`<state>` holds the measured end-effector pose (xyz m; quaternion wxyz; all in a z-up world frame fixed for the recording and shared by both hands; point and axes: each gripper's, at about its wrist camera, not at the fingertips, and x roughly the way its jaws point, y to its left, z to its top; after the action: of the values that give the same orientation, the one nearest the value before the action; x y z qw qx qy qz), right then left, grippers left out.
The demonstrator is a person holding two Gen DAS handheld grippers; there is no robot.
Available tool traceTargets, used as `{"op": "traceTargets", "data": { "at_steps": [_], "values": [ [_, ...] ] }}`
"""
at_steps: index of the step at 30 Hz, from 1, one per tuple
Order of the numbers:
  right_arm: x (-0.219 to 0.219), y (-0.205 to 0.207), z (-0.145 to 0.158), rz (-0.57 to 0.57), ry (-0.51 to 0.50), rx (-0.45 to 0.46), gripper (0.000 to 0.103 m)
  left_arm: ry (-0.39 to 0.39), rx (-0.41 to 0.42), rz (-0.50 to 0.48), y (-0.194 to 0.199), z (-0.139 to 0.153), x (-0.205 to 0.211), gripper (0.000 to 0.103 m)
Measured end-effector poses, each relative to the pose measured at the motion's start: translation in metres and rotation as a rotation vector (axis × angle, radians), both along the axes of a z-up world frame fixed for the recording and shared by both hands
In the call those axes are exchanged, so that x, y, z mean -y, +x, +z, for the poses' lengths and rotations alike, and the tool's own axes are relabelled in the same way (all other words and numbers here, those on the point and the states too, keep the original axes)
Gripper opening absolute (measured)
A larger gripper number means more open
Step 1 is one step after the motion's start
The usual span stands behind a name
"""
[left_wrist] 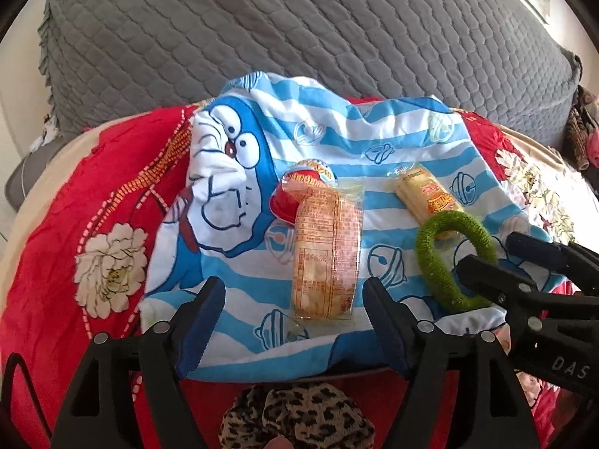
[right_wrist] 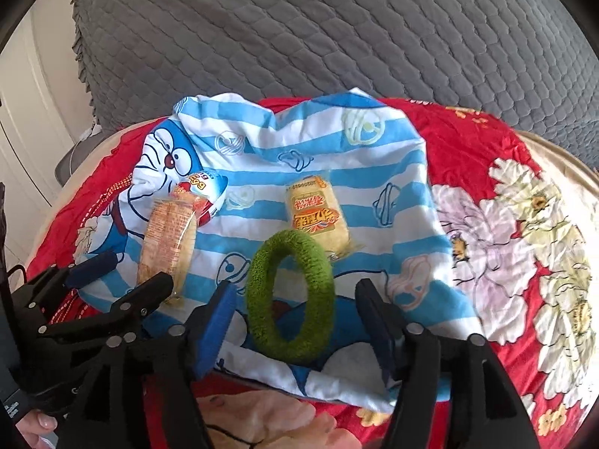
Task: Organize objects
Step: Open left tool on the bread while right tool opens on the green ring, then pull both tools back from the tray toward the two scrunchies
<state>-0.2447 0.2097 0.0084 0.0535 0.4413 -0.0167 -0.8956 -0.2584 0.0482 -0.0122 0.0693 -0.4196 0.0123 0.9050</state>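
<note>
A blue-and-white striped cartoon cloth [left_wrist: 329, 142] [right_wrist: 337, 157] lies spread on a red floral blanket. On it lie an orange cracker packet [left_wrist: 325, 254] [right_wrist: 168, 239], a red-and-white egg-shaped toy [left_wrist: 299, 187] [right_wrist: 206, 194], a yellow snack packet [left_wrist: 426, 194] [right_wrist: 318, 217] and a green fuzzy ring [left_wrist: 449, 258] [right_wrist: 290, 295]. My left gripper [left_wrist: 295, 310] [right_wrist: 127, 273] is open, its fingers on either side of the cracker packet's near end. My right gripper [right_wrist: 295, 321] [left_wrist: 498, 258] is open around the near part of the green ring.
The red floral blanket [left_wrist: 75, 224] [right_wrist: 505, 224] covers the surface under the cloth. A grey quilted cover [left_wrist: 299, 30] [right_wrist: 337, 30] rises behind. A leopard-print fabric item [left_wrist: 295, 415] lies at the near edge below my left gripper.
</note>
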Motion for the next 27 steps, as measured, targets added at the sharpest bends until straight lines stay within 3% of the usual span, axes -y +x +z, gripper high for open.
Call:
{"op": "traceTargets", "data": {
  "at_steps": [2,27],
  "values": [
    [-0.001,0.002,0.003,-0.001,0.002,-0.002,0.08,0.007,-0.001,-0.004,0.002,0.004,0.0,0.077],
    [0.002,0.053,0.036,0.017,-0.012,-0.037,0.081,0.034,-0.028,-0.005,0.039,0.037,0.011,0.078]
  ]
}}
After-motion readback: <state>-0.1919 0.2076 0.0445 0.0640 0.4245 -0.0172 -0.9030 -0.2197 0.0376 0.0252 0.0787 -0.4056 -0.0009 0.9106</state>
